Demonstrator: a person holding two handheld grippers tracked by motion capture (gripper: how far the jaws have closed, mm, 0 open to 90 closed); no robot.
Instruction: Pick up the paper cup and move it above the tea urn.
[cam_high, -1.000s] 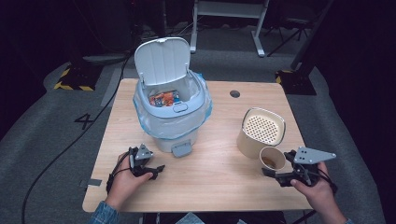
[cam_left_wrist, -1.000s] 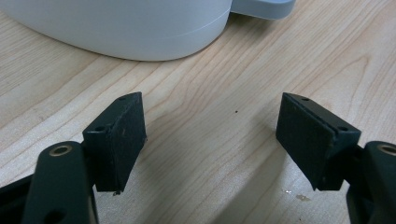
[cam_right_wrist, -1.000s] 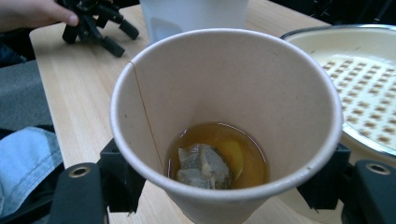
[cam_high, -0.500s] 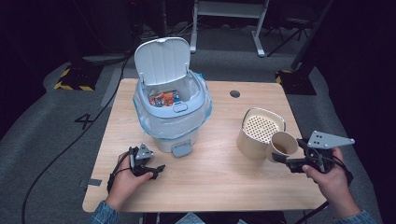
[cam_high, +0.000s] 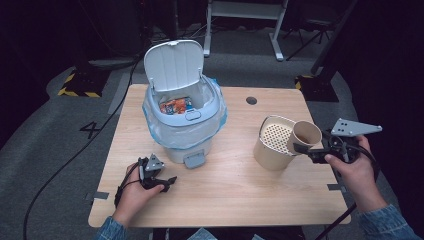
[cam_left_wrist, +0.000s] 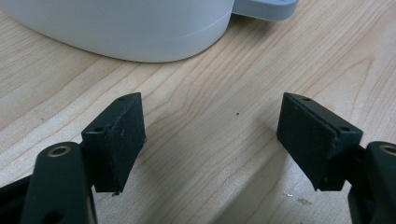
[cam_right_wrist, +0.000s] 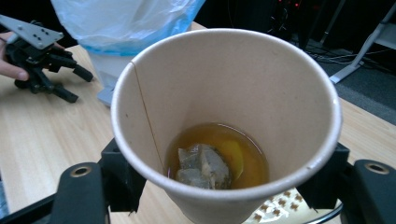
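Observation:
My right gripper (cam_high: 305, 145) is shut on a brown paper cup (cam_high: 306, 135), held tilted in the air just over the beige perforated container (cam_high: 272, 147) at the right of the table. In the right gripper view the cup (cam_right_wrist: 224, 116) holds a little amber tea and a wet tea bag (cam_right_wrist: 203, 165), with a jaw pressed against each side of it. My left gripper (cam_high: 167, 182) rests on the table in front of the bin, open with nothing between its pads (cam_left_wrist: 121, 135). It is also in the right gripper view, as the left gripper (cam_right_wrist: 74, 84).
A pale blue pedal bin (cam_high: 182, 125) with a plastic liner stands at the centre left, lid up, with orange wrappers (cam_high: 174, 105) inside. Its pedal (cam_high: 193, 160) points toward me. The wooden table (cam_high: 225, 200) has a cable hole (cam_high: 251, 100) at the back. Dark floor surrounds it.
My right gripper has lifted the cup from the table's front right and carried it up over the beige container's rim. The left gripper has stayed where it was.

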